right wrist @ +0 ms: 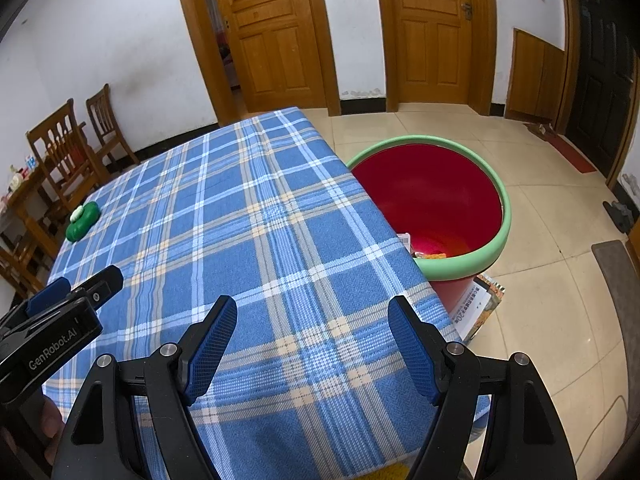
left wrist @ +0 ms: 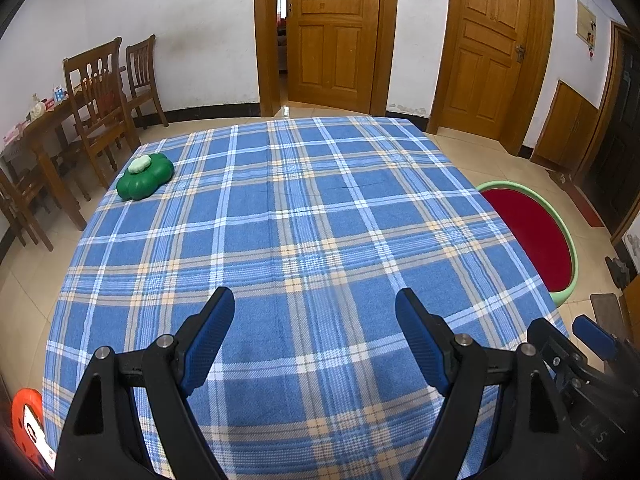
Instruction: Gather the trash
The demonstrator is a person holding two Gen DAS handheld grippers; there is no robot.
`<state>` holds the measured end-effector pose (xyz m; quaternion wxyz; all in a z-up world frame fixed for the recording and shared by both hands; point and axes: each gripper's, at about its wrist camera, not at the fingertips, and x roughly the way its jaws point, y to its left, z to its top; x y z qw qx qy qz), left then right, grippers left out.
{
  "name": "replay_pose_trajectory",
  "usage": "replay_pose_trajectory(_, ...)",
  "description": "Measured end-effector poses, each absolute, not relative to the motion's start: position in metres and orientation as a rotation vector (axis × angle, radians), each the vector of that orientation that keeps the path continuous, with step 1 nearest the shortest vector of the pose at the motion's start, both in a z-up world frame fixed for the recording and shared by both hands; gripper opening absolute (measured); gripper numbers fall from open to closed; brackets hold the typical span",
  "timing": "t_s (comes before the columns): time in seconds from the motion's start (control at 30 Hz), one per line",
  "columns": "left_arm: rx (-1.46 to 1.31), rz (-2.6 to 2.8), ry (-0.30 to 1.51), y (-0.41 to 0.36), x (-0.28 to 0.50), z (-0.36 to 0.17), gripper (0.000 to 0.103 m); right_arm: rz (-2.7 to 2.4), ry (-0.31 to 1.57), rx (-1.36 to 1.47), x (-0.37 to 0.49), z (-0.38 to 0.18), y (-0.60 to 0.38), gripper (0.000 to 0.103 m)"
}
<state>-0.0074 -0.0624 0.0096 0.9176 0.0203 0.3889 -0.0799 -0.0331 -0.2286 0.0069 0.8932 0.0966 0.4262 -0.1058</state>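
My left gripper [left wrist: 315, 304] hangs open over the near part of the blue plaid tablecloth [left wrist: 304, 216], nothing between its blue pads. My right gripper [right wrist: 312, 308] is open too, above the table's near right corner, and also holds nothing. Each shows at the edge of the other's view: the right gripper [left wrist: 568, 330], the left gripper [right wrist: 80, 286]. A red bin with a green rim [right wrist: 508, 216] stands on the floor against the table's right side, with an orange wrapper [right wrist: 430, 255] and white paper [right wrist: 404, 240] inside. A green clover-shaped item [left wrist: 145, 178] with a white top lies at the far left of the cloth.
A book or flat box [right wrist: 480, 308] lies under the bin. Wooden chairs [left wrist: 100, 92] and a cluttered side table [left wrist: 36, 124] stand at the left wall. Two wooden doors [left wrist: 332, 28] are behind. A dark mat [right wrist: 616, 280] lies at the right. An orange round object [left wrist: 26, 420] sits at the lower left.
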Motion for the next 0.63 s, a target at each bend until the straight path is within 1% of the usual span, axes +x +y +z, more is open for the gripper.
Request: replay_pose_trajectory(0.63, 0.039, -0.164, 0.804, -0.0618, -0.0092, 0.0063, 0.082, -0.218, 0.89, 0.202, -0.0332, 0.0053, -0.2282, 0.079)
